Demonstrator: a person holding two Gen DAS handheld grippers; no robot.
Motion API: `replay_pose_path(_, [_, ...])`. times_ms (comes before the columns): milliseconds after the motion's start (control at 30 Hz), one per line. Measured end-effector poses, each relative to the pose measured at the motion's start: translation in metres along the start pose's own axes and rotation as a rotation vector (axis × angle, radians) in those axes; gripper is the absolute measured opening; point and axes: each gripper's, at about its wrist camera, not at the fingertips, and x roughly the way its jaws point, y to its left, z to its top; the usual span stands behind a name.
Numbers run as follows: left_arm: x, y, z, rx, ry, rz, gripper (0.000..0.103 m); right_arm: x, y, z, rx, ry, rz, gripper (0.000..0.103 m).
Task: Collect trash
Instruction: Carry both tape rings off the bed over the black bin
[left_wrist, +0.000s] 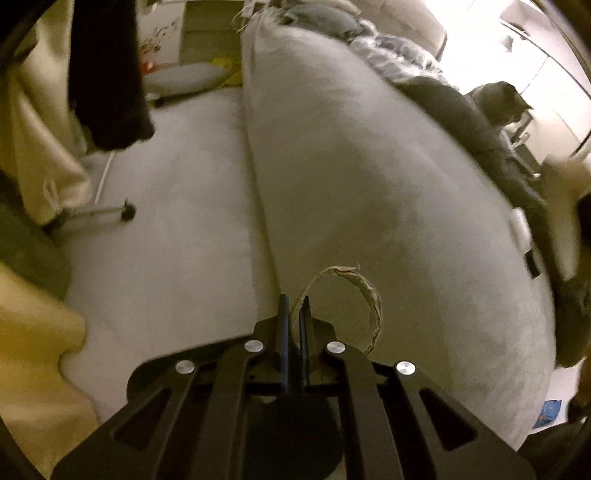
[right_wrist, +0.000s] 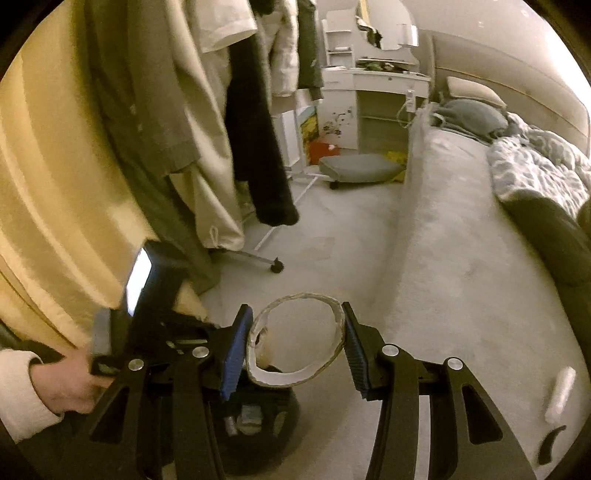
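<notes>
At lower centre of both wrist views, the left gripper (left_wrist: 293, 314) is clenched on a torn paper strip (left_wrist: 364, 291) while the right gripper (right_wrist: 295, 347) grasps a flattened paper ring (right_wrist: 340, 321) edge-on, so either flimsy piece could slip free over the bed (right_wrist: 461, 258).

floor: pale carpet (right_wrist: 343, 221) | bed (right_wrist: 461, 236) right | clothes rack (right_wrist: 207, 122) left | white desk (right_wrist: 384, 85) behind

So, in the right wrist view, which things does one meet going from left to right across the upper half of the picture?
yellow curtain → hanging clothes → white desk → grey pillow → patterned blanket
</notes>
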Motion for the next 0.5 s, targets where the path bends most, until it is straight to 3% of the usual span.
replay_pose_path(267, [0.021, 0.033, -0.036, -0.004, 0.107, 0.070, 0.006, 0.018, 0.043, 0.002, -0.043, 0.049, 0.021, 0.049])
replay_pose_path(500, [0.036, 0.060, -0.076, -0.037, 0.211, 0.090, 0.006, 0.040, 0.054, -0.004, -0.016, 0.113, 0.019, 0.049])
